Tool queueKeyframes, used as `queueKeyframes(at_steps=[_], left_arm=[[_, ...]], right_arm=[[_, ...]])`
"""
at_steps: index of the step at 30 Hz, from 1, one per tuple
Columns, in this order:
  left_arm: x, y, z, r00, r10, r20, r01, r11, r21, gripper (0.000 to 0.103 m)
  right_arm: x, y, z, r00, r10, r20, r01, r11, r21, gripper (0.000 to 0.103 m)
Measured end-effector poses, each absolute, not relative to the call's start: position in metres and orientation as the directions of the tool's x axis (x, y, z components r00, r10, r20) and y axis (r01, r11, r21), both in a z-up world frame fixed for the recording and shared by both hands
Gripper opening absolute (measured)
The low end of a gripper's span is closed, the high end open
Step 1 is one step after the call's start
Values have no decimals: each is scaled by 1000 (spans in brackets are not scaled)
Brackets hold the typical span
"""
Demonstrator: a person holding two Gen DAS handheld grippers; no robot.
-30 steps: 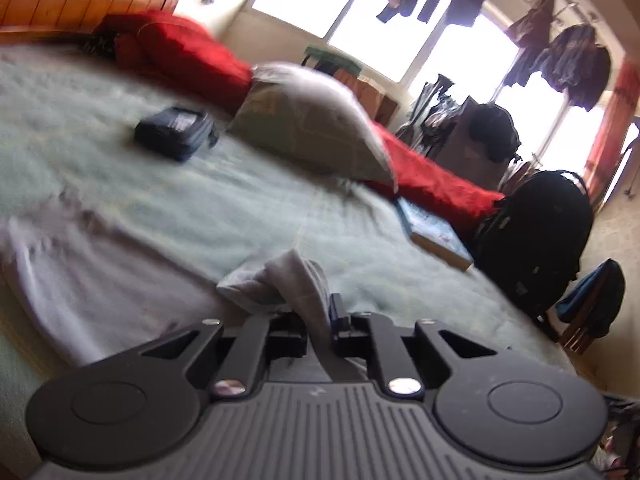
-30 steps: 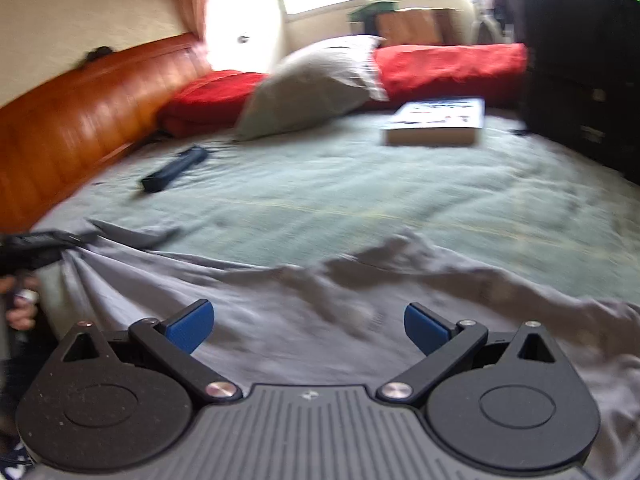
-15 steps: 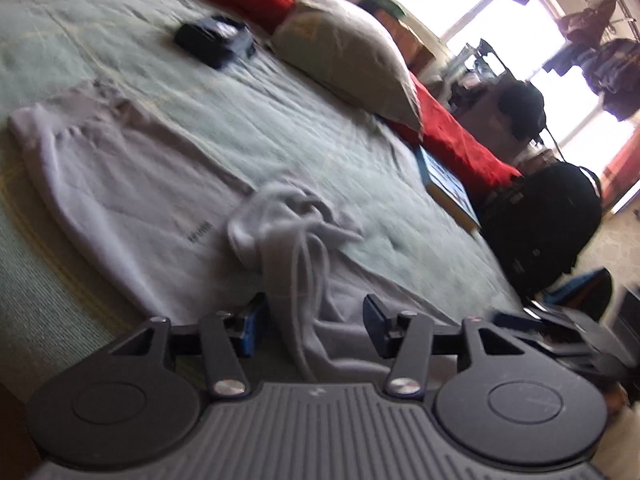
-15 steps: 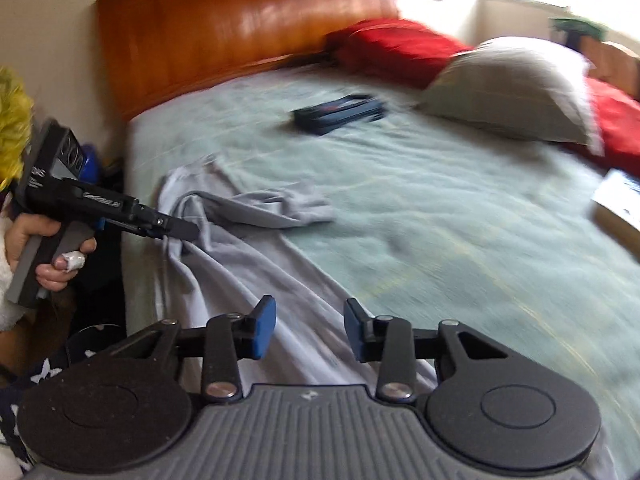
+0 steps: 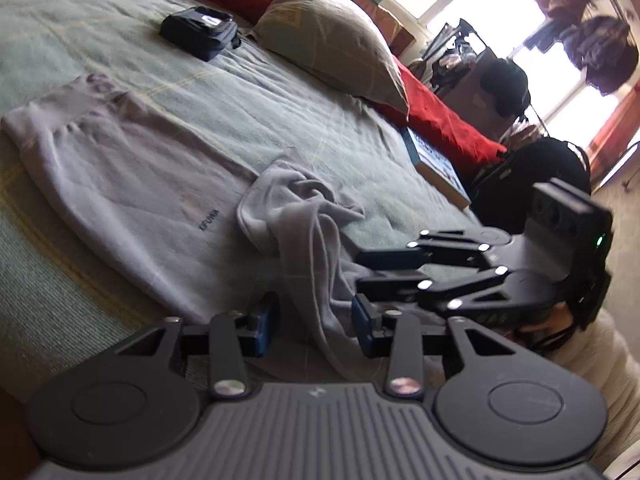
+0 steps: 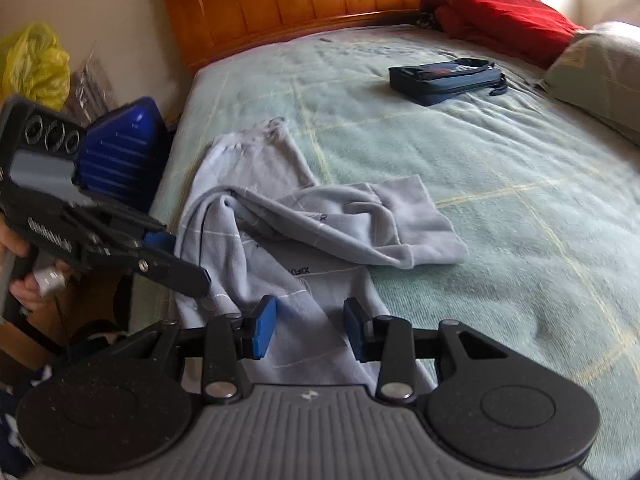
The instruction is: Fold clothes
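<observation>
A grey garment (image 5: 132,184) with small dark lettering lies on the green bedspread (image 5: 100,40), one part folded over and bunched up (image 5: 296,200). My left gripper (image 5: 312,328) is low over the near edge. A strand of the grey cloth runs between its blue pads (image 5: 262,326), which are closing but do not press it. My right gripper (image 6: 308,330) hovers just above the same garment (image 6: 360,220), jaws narrowing, with cloth under them and nothing pinched. Each gripper appears in the other's view: the right gripper (image 5: 358,271) beside the bunch, the left gripper (image 6: 188,260) at the garment's left edge.
A dark blue pouch (image 6: 444,80) lies further up the bed, near a grey pillow (image 5: 332,36) and red bedding (image 6: 500,16). A book (image 5: 436,164) rests at the bed's far edge beside a black backpack (image 5: 532,184). A wooden headboard (image 6: 320,0) and a blue suitcase (image 6: 120,152) stand by the bed.
My left gripper let go of the cloth bunch, opened and tilted down. My right gripper swung left across the bed to the left gripper and narrowed from wide open.
</observation>
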State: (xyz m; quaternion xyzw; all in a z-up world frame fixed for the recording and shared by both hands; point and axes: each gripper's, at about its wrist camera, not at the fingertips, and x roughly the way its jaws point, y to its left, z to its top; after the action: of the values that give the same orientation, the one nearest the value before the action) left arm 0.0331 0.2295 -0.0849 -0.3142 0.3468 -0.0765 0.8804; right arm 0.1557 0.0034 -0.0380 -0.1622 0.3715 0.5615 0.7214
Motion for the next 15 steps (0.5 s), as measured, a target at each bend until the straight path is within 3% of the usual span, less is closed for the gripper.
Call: queueKeyframes(at_steps=[2, 15], left_arm=[[31, 231, -85, 752, -357, -554, -78, 787, -612, 37], [33, 229, -87, 766, -357, -534, -70, 780, -622, 35]], right_arm=[[152, 4, -37, 103, 691, -715, -937, 309, 164, 8], [175, -1, -36, 249, 659, -710, -879, 462, 120, 7]])
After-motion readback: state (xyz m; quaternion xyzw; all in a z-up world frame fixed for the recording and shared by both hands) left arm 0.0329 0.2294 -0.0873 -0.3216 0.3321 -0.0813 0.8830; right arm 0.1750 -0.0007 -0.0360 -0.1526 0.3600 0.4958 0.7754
